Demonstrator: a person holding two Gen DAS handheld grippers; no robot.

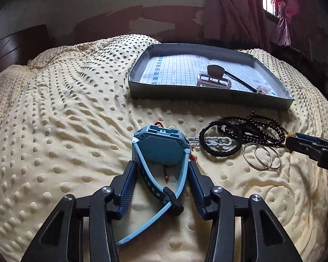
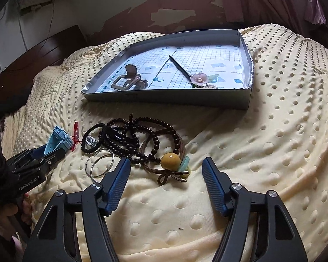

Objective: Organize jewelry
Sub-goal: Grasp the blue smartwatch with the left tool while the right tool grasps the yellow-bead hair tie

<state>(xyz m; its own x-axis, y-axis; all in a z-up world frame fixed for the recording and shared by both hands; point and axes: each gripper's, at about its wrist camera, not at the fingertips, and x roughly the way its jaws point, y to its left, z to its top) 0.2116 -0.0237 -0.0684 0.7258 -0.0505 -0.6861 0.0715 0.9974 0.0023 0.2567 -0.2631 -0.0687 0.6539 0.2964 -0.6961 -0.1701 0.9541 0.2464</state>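
two grippers work on the bed. left gripper [image 1: 161,166] pinches the blue watch [image 1: 160,147]; i think it goes up into the tray [image 1: 210,95] next. right gripper [image 2: 166,169] is spread wide by the beads [image 2: 142,137].

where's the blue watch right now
In the left wrist view the blue watch sits low centre on the yellow blanket, between the left gripper fingers, just left of the black hair tie.

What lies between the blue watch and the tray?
Only bare bedspread between the blue watch and the tray, in the left wrist view.
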